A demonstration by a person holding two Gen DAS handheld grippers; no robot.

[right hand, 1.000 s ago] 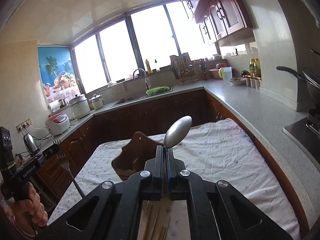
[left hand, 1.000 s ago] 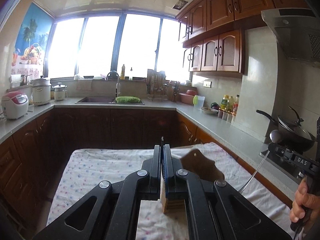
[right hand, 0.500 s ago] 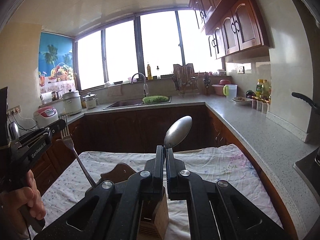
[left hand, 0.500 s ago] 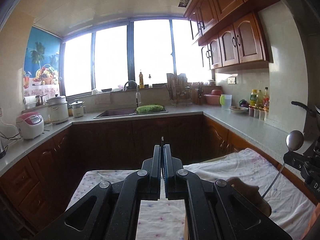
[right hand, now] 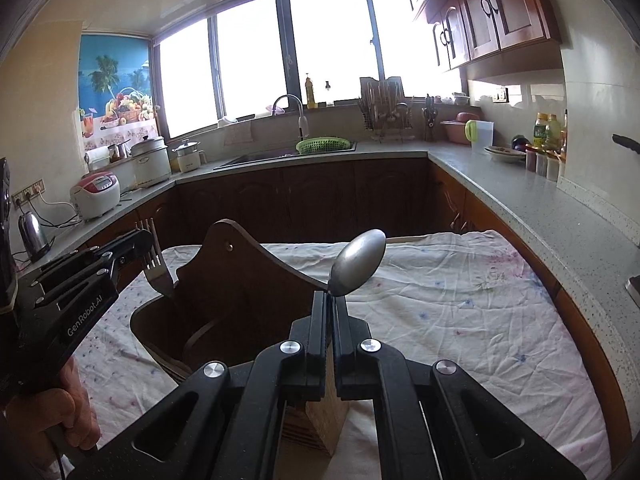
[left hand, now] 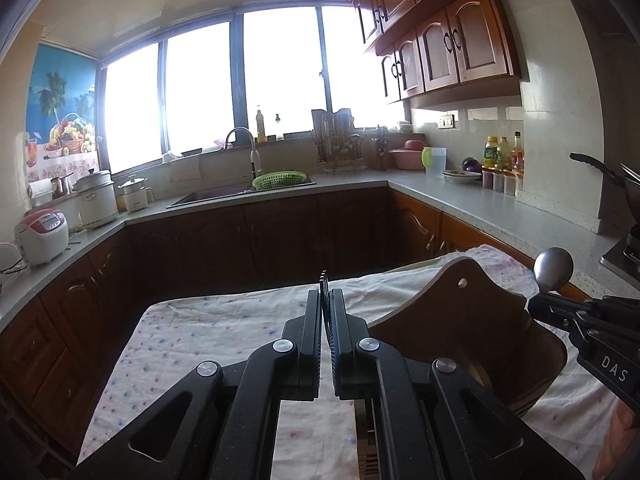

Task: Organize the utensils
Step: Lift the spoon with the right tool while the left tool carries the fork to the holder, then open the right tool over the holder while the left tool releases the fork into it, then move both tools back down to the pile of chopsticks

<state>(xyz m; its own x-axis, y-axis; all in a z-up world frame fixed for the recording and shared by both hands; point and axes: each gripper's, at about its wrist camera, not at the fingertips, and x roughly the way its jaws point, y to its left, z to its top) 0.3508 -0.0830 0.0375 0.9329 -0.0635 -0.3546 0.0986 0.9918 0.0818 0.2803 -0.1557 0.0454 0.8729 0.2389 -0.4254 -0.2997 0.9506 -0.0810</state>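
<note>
A: Step in hand?
B: Drop-off, judging by the poses. Left tongs (right hand: pixel 150 246) are clamped on a metal fork (right hand: pixel 154 258), tines up, handle dipped inside the dark wooden caddy (right hand: pixel 240 300) on the cloth-covered counter (right hand: pixel 460 300).
A: Right side?
B: Right tongs (right hand: pixel 329 300) are clamped on a steel spoon (right hand: pixel 358 262), bowl up, held just right of the caddy. A lowering into a compartment is called for next.
</note>
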